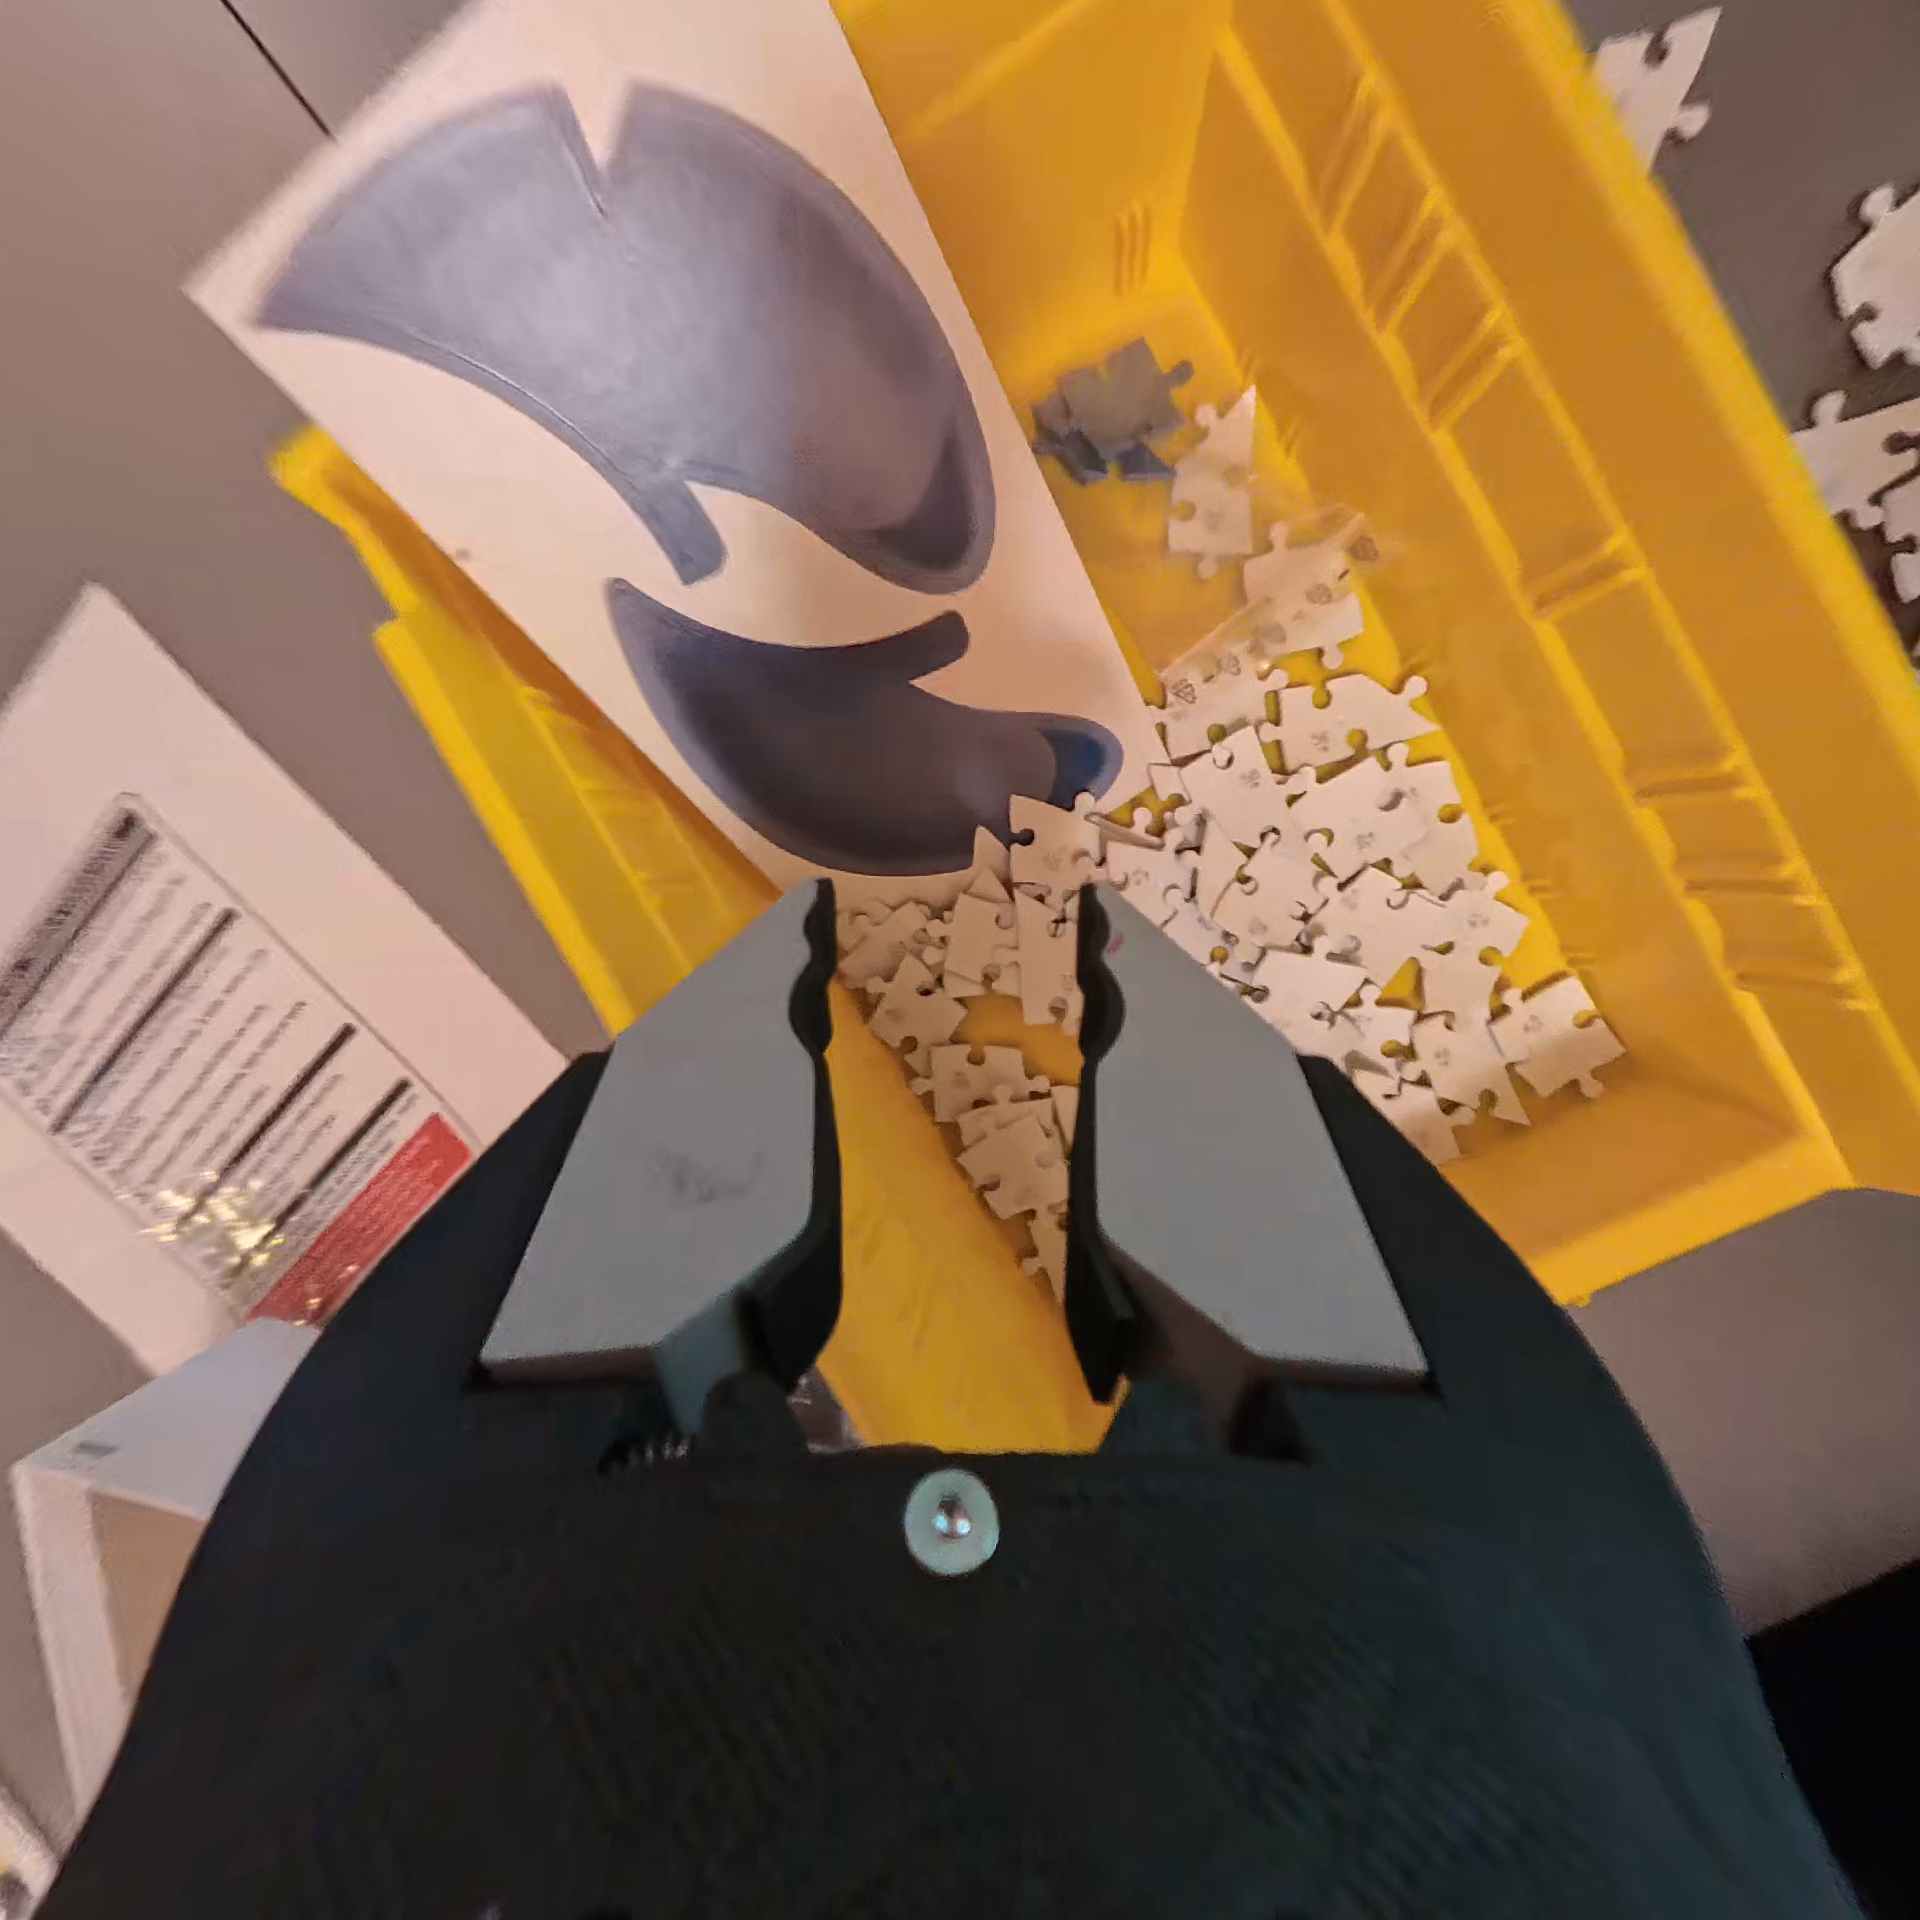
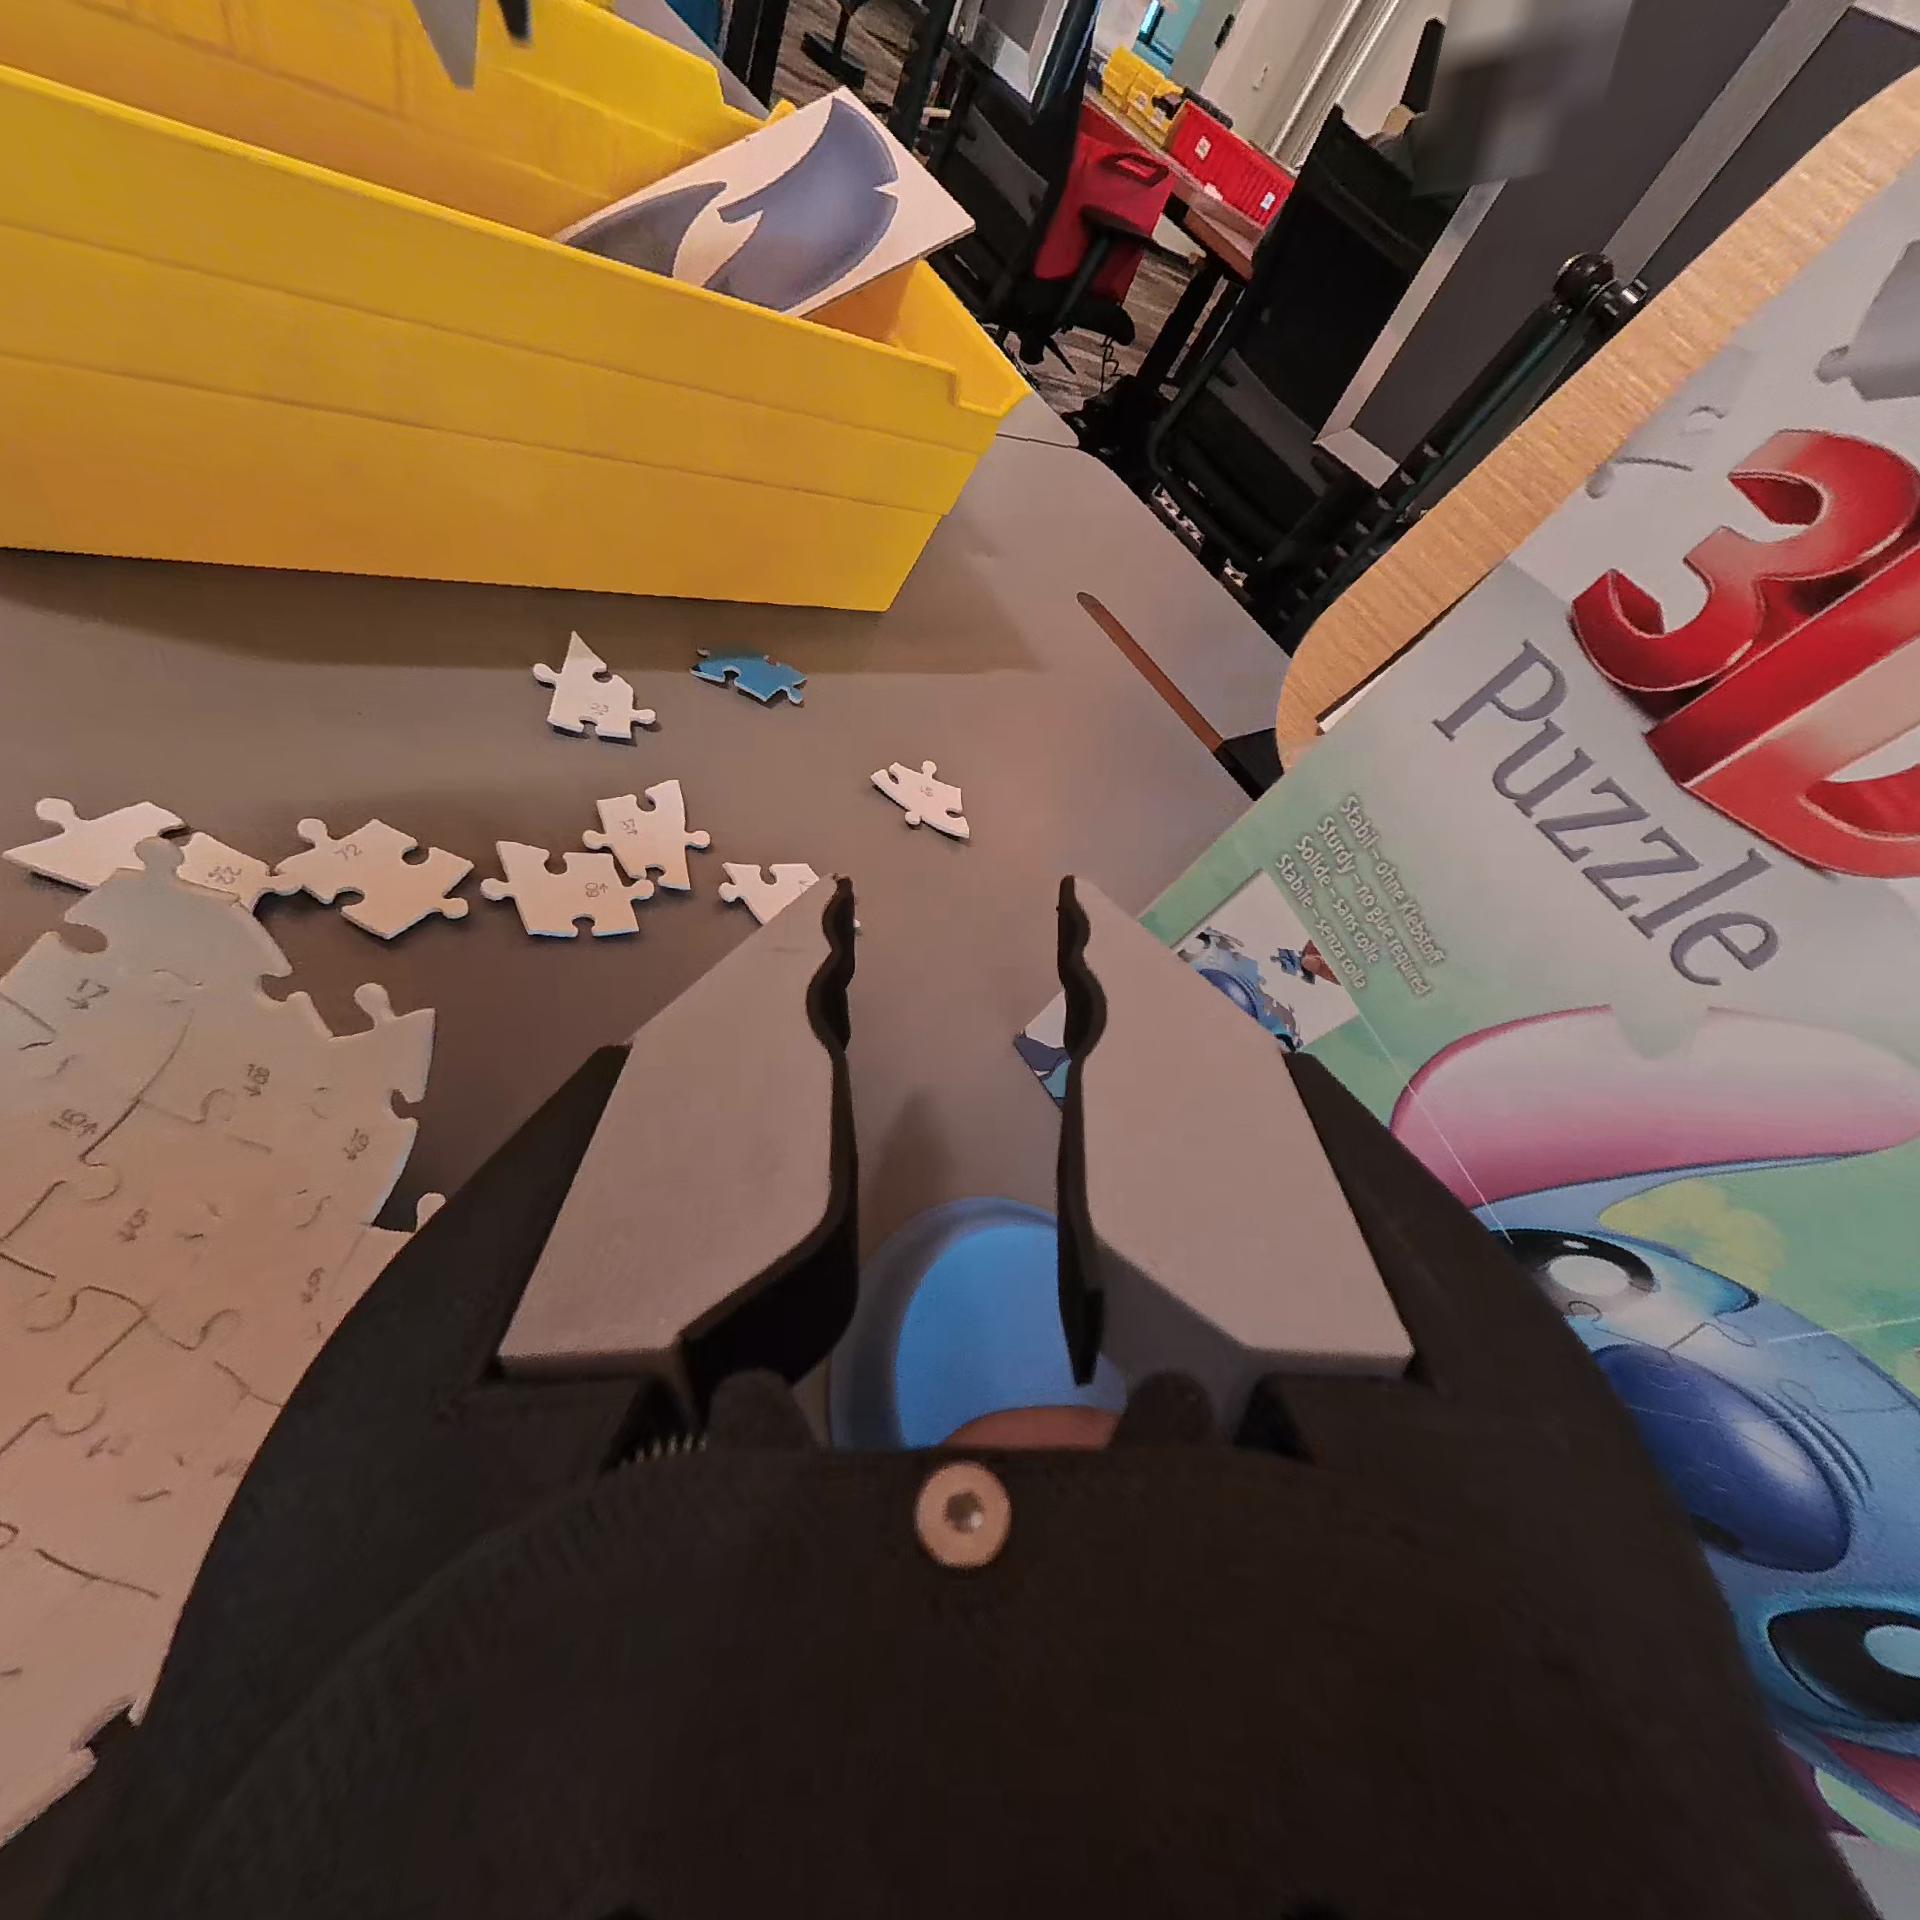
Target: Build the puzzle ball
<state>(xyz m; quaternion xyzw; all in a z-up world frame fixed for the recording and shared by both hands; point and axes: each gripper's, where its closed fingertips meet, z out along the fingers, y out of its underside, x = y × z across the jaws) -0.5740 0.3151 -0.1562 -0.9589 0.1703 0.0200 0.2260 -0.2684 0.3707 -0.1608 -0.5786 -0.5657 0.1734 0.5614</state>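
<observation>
The loose puzzle pieces lie heaped in the yellow bin, below the left hand-held gripper, which is wide and empty. The right hand-held gripper, also wide and empty, hovers low over the grey surface, where more pieces lie scattered near a joined section and the puzzle box. Behind the surface are desks and chairs.

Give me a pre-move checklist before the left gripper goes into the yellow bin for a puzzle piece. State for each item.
1. Left gripper open, nothing between its fingers: ok.
2. Loose pieces available in the yellow bin: ok.
3. Gripper lined up over the pile: ok, tips point at its near edge.
4. One piece lying apart for a clean pinch: not ok, they overlap in a heap.
5. Printed card out of the way: cannot tell; it leans in the bin beside the pile.
6. Right gripper free and away from the bin: ok, open above the table by the puzzle box.
</observation>
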